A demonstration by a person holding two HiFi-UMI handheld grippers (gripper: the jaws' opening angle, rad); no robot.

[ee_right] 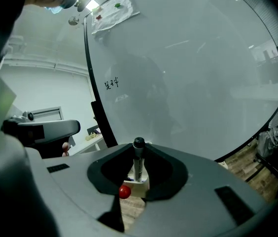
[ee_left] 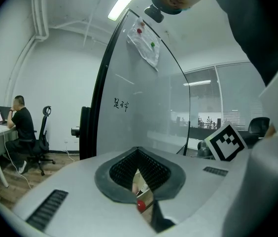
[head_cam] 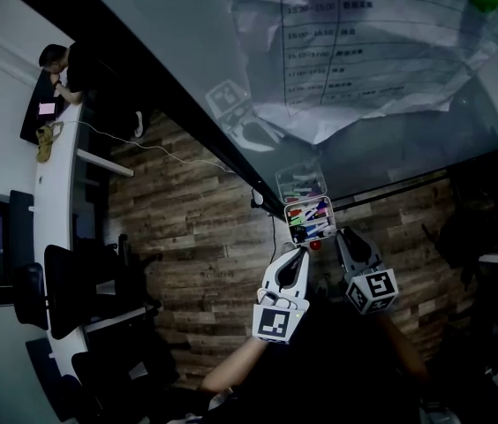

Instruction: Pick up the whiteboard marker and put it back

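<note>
**Step in hand:** pick-up. The right tool [ee_right: 138,154] is closed partway on the whiteboard marker [ee_right: 138,164]. The marker stands upright between the pads, black cap uppermost. Its lower end sits inside the marker holder [ee_right: 140,184], so it has not been lifted out.

**Location:** in the head view the holder [head_cam: 311,203] is fixed to the whiteboard [head_cam: 364,148] and carries several coloured markers. The right tool [head_cam: 344,233] reaches its lower right corner. A small red ball [head_cam: 315,245], probably a magnet, sits just below the holder.

**Left tool:** the left tool [ee_left: 138,154] rests just beside the holder's lower left corner [head_cam: 299,253]. Its jaws are drawn together at the tips and hold nothing. Only a narrow slit shows the holder beyond.

**Reservation:** the right gripper view cannot confirm how firmly the pads bear on the barrel.

**Next move, as judged:** a straight pull along the marker's axis, clear of the neighbouring markers. The marker then returns into the same holder, cap end out.
</note>
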